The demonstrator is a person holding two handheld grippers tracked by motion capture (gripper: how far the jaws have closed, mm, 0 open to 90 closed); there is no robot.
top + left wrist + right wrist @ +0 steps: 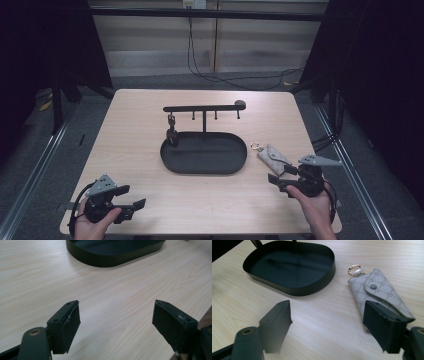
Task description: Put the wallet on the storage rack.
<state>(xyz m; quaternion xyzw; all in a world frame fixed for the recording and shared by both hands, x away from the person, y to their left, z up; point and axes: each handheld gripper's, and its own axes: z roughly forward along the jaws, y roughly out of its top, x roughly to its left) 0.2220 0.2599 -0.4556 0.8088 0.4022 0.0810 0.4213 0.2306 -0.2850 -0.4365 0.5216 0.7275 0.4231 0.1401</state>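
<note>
High view: grey key pouch (pixel 273 158) flat on table (pixel 130 150), right of black oval tray (pixel 204 154), just ahead of right gripper (pixel 283 182). Long axis slanted, gold ring (pixel 256 146) at far end toward tray, closed flap end nearest the tongs. Right gripper view: jaws spread wide, nothing held, pouch (pixel 378 293) ahead and off to right jaw's side, its near end partly behind that jaw. Left gripper (pixel 129 197) likewise wide open and empty, well apart at near left corner. Right hand (pixel 314 200) clearly nearer; likely needs slight shift toward pouch, jaws across short width.
</note>
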